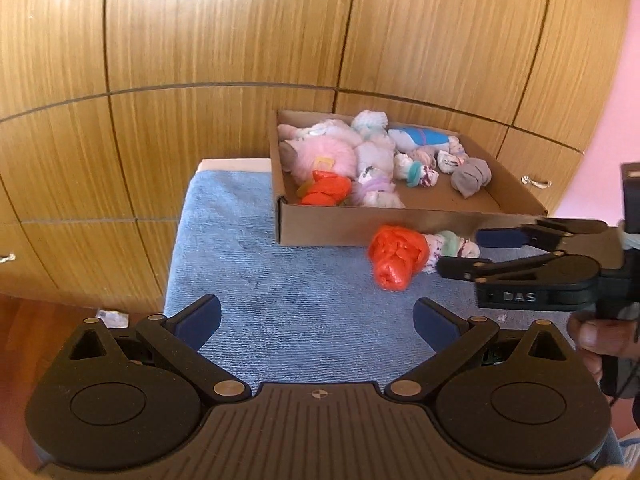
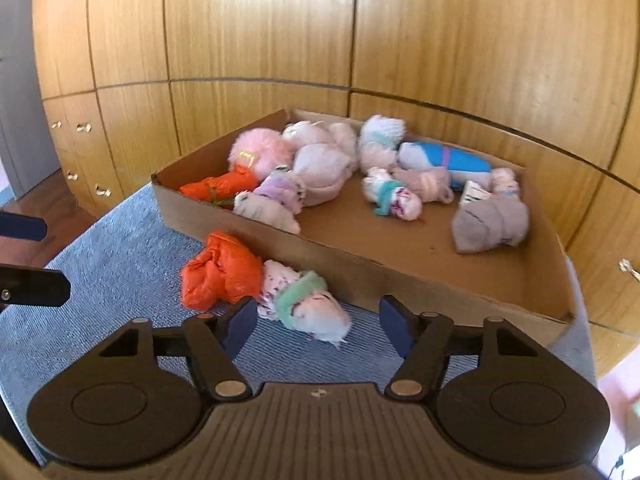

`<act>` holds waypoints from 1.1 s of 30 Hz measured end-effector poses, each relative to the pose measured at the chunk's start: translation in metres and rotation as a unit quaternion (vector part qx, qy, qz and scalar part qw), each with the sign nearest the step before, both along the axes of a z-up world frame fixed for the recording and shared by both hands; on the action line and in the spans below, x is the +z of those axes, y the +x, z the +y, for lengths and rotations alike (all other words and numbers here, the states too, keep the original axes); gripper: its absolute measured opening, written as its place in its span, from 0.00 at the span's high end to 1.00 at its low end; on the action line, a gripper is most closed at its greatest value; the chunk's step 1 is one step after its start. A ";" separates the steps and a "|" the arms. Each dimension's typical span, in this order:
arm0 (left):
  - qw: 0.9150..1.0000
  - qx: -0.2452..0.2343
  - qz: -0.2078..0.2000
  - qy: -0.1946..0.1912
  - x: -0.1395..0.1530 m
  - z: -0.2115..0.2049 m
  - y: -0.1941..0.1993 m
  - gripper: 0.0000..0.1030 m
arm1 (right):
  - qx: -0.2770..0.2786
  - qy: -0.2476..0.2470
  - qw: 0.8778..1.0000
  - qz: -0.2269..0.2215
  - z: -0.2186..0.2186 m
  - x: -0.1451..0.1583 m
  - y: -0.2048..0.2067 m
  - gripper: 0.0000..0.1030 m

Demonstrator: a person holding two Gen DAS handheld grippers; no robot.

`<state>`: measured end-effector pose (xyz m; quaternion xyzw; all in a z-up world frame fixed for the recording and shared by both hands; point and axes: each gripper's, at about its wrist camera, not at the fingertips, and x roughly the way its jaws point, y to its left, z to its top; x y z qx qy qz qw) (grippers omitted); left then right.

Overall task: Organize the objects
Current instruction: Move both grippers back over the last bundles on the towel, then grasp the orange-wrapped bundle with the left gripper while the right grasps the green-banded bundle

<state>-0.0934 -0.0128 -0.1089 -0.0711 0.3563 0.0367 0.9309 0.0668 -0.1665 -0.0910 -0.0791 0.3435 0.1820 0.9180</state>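
Filling the background of both views, a wooden cabinet [image 1: 200, 60] is seen. The cardboard box [image 2: 400, 276] of rolled socks is shown deeper in the right wrist view; a hand [image 1: 592, 340] only in the left. An orange bundle [image 2: 218, 272] and sock roll [image 2: 304, 304] lie on the blue towel [image 1: 280, 280] against the box's near wall. The right gripper [image 2: 318, 326] is apart around the roll without touching it; the left gripper [image 1: 316, 320], lower centre, is apart and holds nothing.

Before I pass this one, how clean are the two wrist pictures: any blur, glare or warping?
Left wrist view: mostly sharp, fisheye bows the wooden cupboard doors, faint sheen top centre. Right wrist view: softer, motion blur smears the rolled socks in the cardboard box, bright glare on the cupboard top; same bowing.
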 end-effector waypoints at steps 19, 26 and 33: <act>0.996 -0.072 -0.004 0.048 -0.025 -0.069 0.075 0.03 | -0.020 0.016 1.000 0.001 -0.067 0.006 -0.050 0.63; 0.996 -0.068 0.003 0.059 -0.042 -0.069 0.090 0.10 | -0.001 0.024 1.000 -0.013 -0.070 0.004 -0.049 0.54; 0.995 -0.073 -0.004 0.063 -0.048 -0.066 0.089 0.26 | 0.013 0.014 1.000 -0.004 -0.066 -0.005 -0.047 0.56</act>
